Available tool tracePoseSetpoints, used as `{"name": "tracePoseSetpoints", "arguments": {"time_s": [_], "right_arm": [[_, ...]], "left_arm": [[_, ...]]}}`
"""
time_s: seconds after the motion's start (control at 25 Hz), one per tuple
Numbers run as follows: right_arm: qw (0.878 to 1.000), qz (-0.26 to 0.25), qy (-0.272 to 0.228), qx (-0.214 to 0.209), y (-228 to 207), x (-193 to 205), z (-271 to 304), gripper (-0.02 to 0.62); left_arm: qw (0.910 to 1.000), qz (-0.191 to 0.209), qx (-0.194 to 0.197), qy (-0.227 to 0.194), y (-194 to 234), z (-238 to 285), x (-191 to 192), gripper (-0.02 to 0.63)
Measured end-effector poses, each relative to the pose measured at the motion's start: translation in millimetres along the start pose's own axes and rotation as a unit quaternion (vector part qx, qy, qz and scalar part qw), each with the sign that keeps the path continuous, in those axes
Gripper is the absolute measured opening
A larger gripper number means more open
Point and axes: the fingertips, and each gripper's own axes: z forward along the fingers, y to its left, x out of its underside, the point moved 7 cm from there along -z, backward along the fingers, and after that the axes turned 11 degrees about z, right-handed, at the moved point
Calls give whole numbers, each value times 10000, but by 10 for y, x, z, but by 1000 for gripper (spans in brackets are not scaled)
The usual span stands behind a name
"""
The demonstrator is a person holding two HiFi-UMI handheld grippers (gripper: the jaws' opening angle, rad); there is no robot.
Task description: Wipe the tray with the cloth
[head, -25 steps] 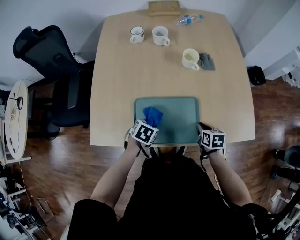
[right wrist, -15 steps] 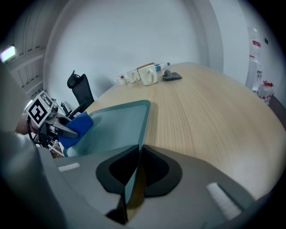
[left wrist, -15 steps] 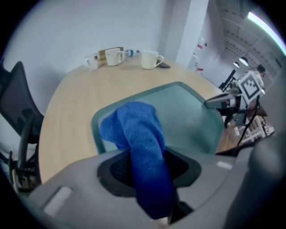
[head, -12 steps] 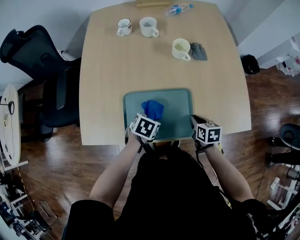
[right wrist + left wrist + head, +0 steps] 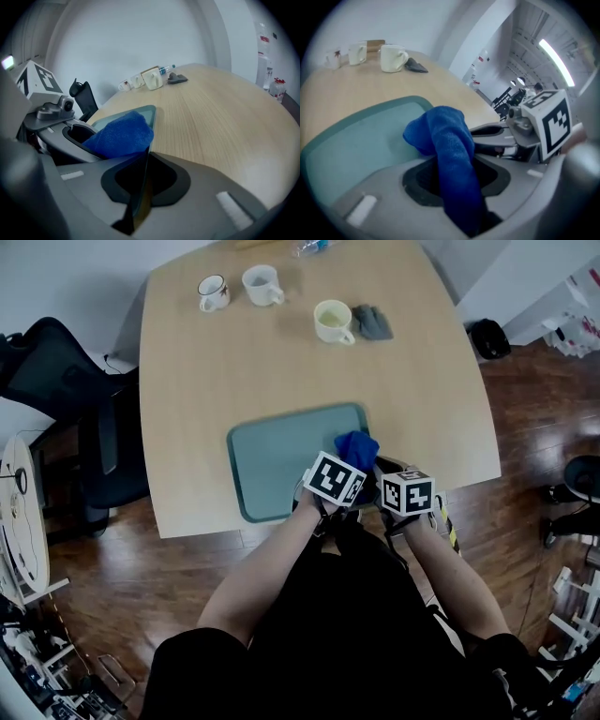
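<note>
The left hand-held gripper point(image 5: 454, 178) is clamped on the blue cloth point(image 5: 445, 136), which runs up between its jaws and bunches in a thick fold over them. That fold covers the jaw tips, so how much of the cloth touches the tray point(image 5: 281, 465) beneath cannot be made out.

The right hand-held gripper point(image 5: 140, 187) is pinched narrowly on the tray's thin rim, seen edge-on between its jaws.

From the head view both sets of jaws are hidden under the marker cubes point(image 5: 335, 479), and the person's arms cover the surface's near edge behind them.

The two hand-held grippers sit just beside each other at the tray's near right corner. The cloth is at that same corner, in front of the left cube and close to the right hand-held gripper. The rest of the teal tray stretches away to the left, bare.

The tray lies near the front edge of the pale wooden surface point(image 5: 281, 362). Well apart, at the far side, stand three mugs point(image 5: 333, 322), with a crumpled grey rag point(image 5: 372, 322) touching the nearest one. A bottle point(image 5: 309, 246) is cut off by the top edge. A dark chair point(image 5: 56, 371) stands at the left.
</note>
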Motion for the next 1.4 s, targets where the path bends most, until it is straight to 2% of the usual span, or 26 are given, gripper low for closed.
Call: {"name": "tracePoseSetpoints", "arguments": {"time_s": [0.12, 0.36, 0.6, 0.76, 0.92, 1.04, 1.2, 1.32, 1.4], "right_arm": [[10000, -14, 1, 29, -29, 19, -12, 25], [10000, 13, 18, 58, -45, -6, -8, 26], [9999, -25, 38, 161, -4, -23, 19, 26], [9997, -109, 60, 215, 21, -9, 26, 26], [9997, -58, 42, 218, 50, -5, 33, 26], [9998, -7, -15, 196, 57, -4, 30, 25], [9998, 24, -76, 191, 81, 37, 41, 25], [9998, -22, -67, 163, 84, 17, 53, 25], [9999, -50, -52, 152, 73, 3, 50, 25]], "left_arm": [[9999, -131, -86, -3, 77, -147, 165, 163], [9968, -179, -750, 199, 530, -758, 800, 164], [9815, -980, -1605, 351, 1066, -1453, 1436, 167], [9766, -1111, -1809, 339, 1037, -1489, 1549, 170], [9764, -974, -1902, 313, 914, -1299, 1413, 170], [9860, -640, -1518, 247, 727, -1009, 1102, 170], [9921, 172, -1176, 391, 445, -556, 636, 170], [9932, 343, -1052, 362, 264, -294, 330, 170], [9944, 324, -976, 251, 179, -170, 170, 170]]}}
